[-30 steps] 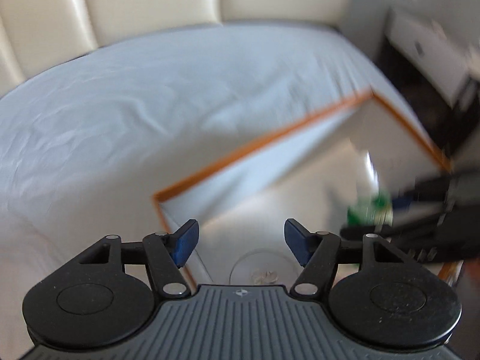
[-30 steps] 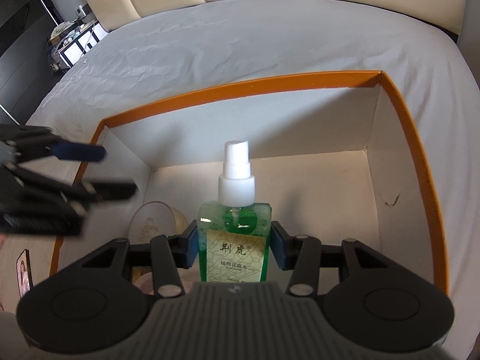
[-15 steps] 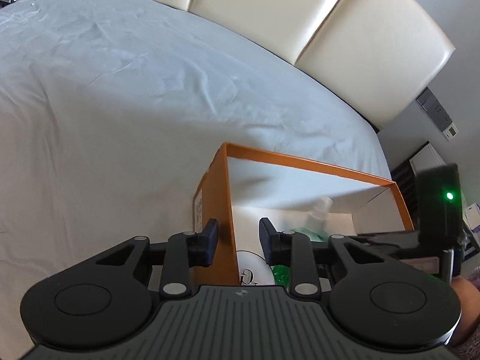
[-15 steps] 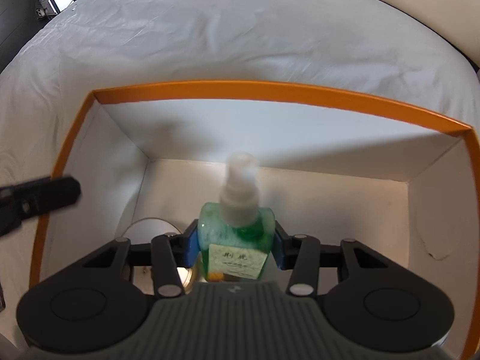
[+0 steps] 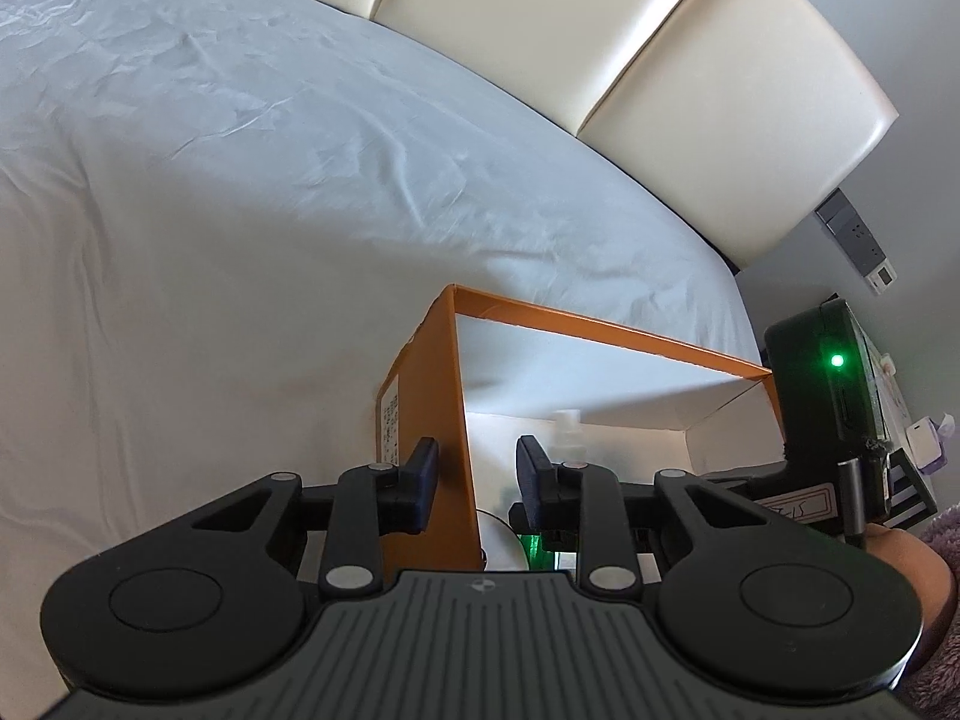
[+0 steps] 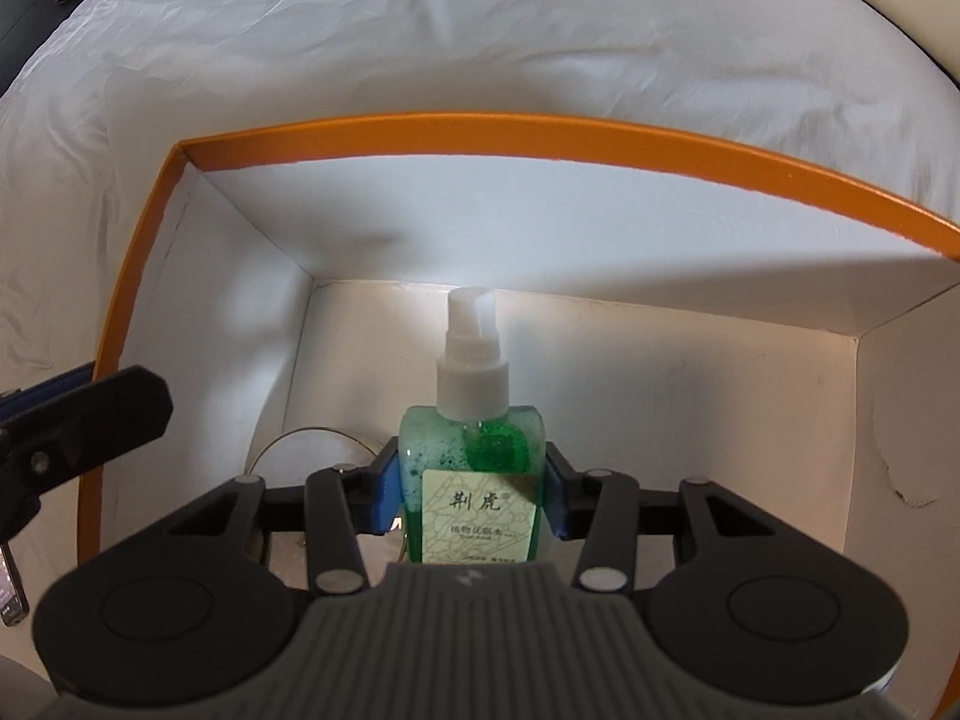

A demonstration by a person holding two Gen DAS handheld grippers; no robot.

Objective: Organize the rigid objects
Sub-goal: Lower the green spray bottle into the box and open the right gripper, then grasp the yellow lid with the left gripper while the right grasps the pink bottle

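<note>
An orange box (image 6: 540, 138) with white inner walls lies open on the bed. My right gripper (image 6: 473, 495) is shut on a green spray bottle (image 6: 444, 450) with a white nozzle. The bottle is held inside the box, nozzle toward the far wall. A round clear glass piece (image 6: 312, 450) lies on the box floor beside it. My left gripper (image 5: 474, 468) straddles the box's left wall (image 5: 414, 396), one pad outside and one inside, narrowed onto it. In the left wrist view the bottle's nozzle (image 5: 567, 420) shows past the inner finger.
White bed sheet (image 5: 240, 180) surrounds the box, with a cream padded headboard (image 5: 600, 60) behind. The right tool's black housing (image 5: 822, 396) and a hand (image 5: 900, 570) stand over the box's right side. Small items sit on a bedside surface (image 5: 924, 438).
My left gripper has swung from above the box interior to its left wall and its jaws have narrowed around it. My right gripper has carried the bottle lower into the box.
</note>
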